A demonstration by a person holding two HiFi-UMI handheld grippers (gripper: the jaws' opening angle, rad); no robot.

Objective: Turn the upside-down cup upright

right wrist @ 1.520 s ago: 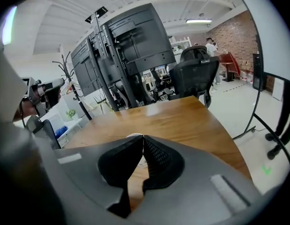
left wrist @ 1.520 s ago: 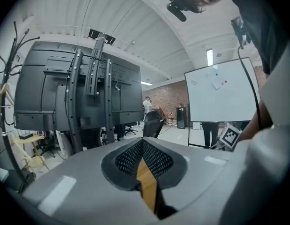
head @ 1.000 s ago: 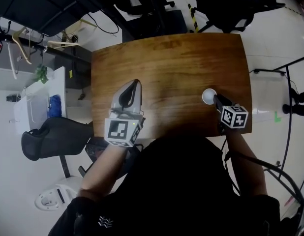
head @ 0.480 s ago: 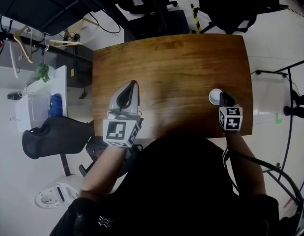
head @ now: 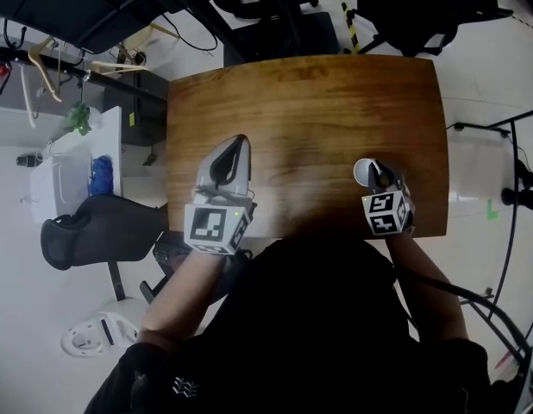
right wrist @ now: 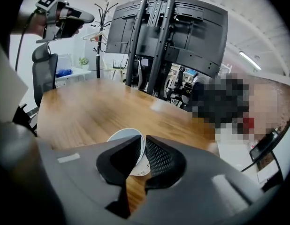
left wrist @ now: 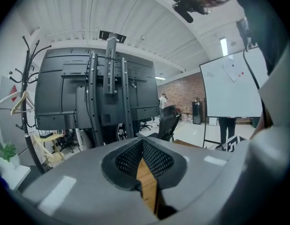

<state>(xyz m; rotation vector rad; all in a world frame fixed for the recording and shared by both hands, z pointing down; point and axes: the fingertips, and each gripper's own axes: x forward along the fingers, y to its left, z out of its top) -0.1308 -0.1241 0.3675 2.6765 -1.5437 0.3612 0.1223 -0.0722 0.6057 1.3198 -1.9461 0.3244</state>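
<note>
A white paper cup (head: pixel 363 170) is near the right front of the wooden table (head: pixel 310 102). My right gripper (head: pixel 379 178) has the cup's wall pinched between its pads, one jaw inside the mouth and one outside, and the jaws are opening slightly. In the right gripper view the cup (right wrist: pixel 122 136) is tipped, with its mouth toward the camera, between the right gripper's (right wrist: pixel 141 143) jaws. My left gripper (head: pixel 235 143) hangs over the table's left front, shut with nothing in it. The left gripper view shows that gripper's (left wrist: pixel 142 142) tips meeting, with only wood behind them.
A black office chair (head: pixel 85 231) and a white shelf (head: pixel 72 175) stand left of the table. A black monitor stand (right wrist: pixel 168 27) rises beyond the far edge. The table's right edge lies close beside the cup.
My right gripper has rolled, so its marker cube faces another way. It has shifted a little left, carrying the cup with it. The left gripper has stayed put.
</note>
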